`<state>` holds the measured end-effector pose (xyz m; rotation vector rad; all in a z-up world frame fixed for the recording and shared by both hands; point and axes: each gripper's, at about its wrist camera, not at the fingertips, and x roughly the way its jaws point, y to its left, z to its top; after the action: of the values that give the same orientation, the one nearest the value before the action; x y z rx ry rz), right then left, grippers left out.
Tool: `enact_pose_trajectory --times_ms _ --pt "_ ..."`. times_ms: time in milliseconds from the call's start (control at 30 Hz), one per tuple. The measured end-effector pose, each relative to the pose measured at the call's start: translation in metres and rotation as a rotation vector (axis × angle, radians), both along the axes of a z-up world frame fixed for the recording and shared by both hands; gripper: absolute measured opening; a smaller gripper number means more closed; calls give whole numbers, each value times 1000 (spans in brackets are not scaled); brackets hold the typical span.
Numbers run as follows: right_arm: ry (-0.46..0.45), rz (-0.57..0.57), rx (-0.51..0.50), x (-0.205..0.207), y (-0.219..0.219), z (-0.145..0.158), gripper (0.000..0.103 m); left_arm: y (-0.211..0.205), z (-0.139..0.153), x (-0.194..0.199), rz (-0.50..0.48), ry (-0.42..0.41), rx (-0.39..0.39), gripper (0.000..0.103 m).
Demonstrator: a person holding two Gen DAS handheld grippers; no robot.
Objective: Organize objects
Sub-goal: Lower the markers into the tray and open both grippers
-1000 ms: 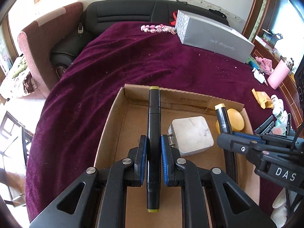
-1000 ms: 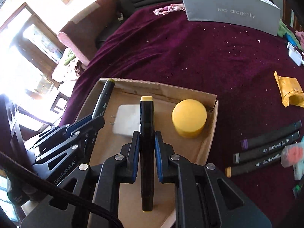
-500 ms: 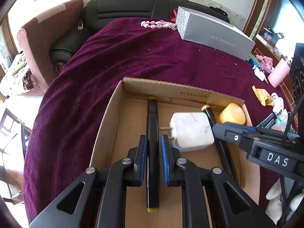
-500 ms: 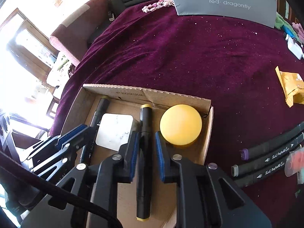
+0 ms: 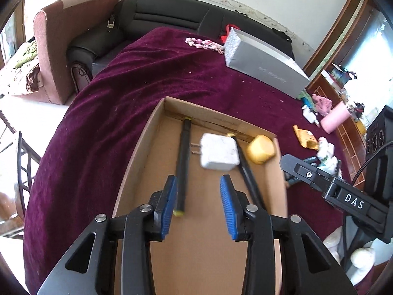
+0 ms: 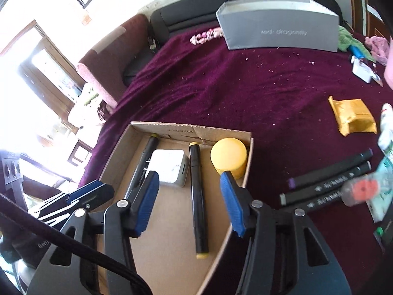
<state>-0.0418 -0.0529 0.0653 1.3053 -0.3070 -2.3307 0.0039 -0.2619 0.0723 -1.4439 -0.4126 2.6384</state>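
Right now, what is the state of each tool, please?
Left tool: opening, holds nothing; its marker lies in the box.
Right tool: opening, holds nothing; its marker lies below.

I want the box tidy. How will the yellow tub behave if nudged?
The tub looks squat and round, standing upright in the box corner, so it should slide rather than tip. Probably light plastic. On its side it may roll.

Black yellow-tipped markers [image 6: 198,196], white charger [image 6: 169,167], brown box [image 6: 172,129].
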Motion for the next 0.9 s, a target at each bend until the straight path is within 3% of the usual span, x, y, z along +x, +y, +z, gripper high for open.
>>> enact_pose_trajectory --times_ms 267,533,633,900 --pt "70 -43 12 44 42 9 55 64 19 24 -148 25 -1 41" --pt "124 -212 -17 77 143 13 60 150 11 19 -273 15 -23 41" --pt "146 -280 -18 81 175 12 65 181 4 12 -303 2 -45 41" --pt "173 -390 -108 79 233 -8 65 232 -13 -30 -302 -1 -88 41"
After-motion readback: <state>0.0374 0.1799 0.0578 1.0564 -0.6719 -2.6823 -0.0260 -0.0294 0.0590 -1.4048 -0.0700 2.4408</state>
